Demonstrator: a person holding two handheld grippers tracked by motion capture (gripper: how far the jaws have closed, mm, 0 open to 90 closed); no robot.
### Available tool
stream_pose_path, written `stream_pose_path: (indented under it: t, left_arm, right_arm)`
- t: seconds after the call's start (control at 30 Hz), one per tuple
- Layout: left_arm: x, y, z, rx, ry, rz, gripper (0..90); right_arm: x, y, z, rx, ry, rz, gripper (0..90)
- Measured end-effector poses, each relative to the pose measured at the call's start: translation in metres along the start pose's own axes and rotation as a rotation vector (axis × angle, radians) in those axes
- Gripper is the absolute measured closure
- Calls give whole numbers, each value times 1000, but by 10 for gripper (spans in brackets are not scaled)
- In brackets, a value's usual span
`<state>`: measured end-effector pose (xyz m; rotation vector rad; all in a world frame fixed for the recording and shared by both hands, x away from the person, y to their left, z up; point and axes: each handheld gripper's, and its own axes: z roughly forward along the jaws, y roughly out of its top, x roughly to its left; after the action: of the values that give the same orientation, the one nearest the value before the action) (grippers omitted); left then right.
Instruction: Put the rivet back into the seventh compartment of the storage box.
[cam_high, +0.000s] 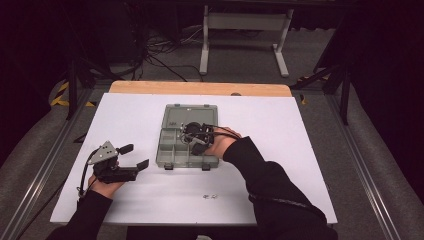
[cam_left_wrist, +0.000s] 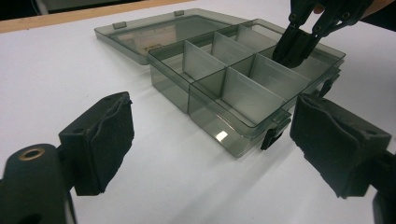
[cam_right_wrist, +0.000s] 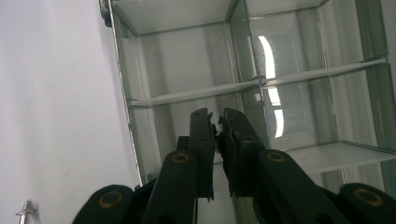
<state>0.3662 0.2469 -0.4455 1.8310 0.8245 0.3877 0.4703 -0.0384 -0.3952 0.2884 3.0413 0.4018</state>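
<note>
1. We see a grey translucent organizer box (cam_high: 186, 145) lying near the middle of the white counter (cam_high: 125, 120), its lid (cam_high: 191, 115) folded flat open on the far side.
2. The box is split by pale dividers into several compartments; those we can see into look bare, and two dark latches hang from its near wall.
3. Our right tongs (cam_high: 196, 142) reach into the box from the right, tips pointing down into a compartment in the right part of the tray.
4. In the right gripper view, the right tongs (cam_right_wrist: 217, 123) have their jaws pressed almost together, with only a thin slit between them; we cannot make out anything pinched there.
5. From the left gripper view, the same right tongs (cam_left_wrist: 292, 51) dip just inside the far right compartment beside a divider; whether the tips touch the floor of the box we cannot tell.
6. Our left tongs (cam_high: 135, 157) sit on the counter to the left of the box, near but apart from it, pointing right towards it.
7. In the left gripper view, the left tongs (cam_left_wrist: 210, 140) are spread wide, padded jaws standing either side of the near corner of the box (cam_left_wrist: 224, 93), with nothing between the pads.
8. A small metal screw (cam_right_wrist: 25, 212) lies on the white counter just outside the box, at the lower left of the right gripper view.
</note>
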Motion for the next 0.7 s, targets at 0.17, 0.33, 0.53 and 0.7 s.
stream_pose_path:
  t: [0.17, 0.33, 0.53, 0.7]
  left_arm:
    - [0, 0, 0, 0, 1, -3, 140]
    - [-1, 0, 0, 0, 4, -1, 140]
    - [0, -1, 1, 3, 4, -8, 140]
    - [0, 0, 1, -2, 5, -12, 140]
  right_arm:
    - [-1, 1, 3, 15, 7, -3, 821]
    - [0, 0, 2, 5, 4, 2, 781]
    - [0, -5, -8, -30, -16, 18, 667]
    - [5, -9, -28, -88, -40, 31, 564]
